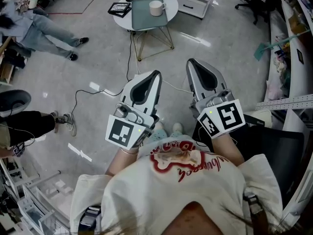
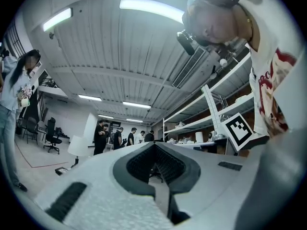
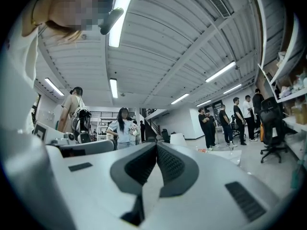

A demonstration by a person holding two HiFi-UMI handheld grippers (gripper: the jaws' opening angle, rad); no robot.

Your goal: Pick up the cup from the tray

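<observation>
Head view | cup (image 1: 157,7) on tray (image 1: 142,14) | cable (image 1: 130,58) between | left claw (image 1: 156,73), right claw (image 1: 190,61) pressed together

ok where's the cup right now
In the head view, top centre: the white cup stands on the right part of the green tray, which lies on the small round table.

head camera looks down, gripper cameras tilt toward ceiling (image 2: 120,56).

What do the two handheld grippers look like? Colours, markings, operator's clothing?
The left gripper and right gripper have white shells, dark grey ribbed jaw pads, each with a cube of black-and-white square markers. Operator wears a white T-shirt with red print.
</observation>
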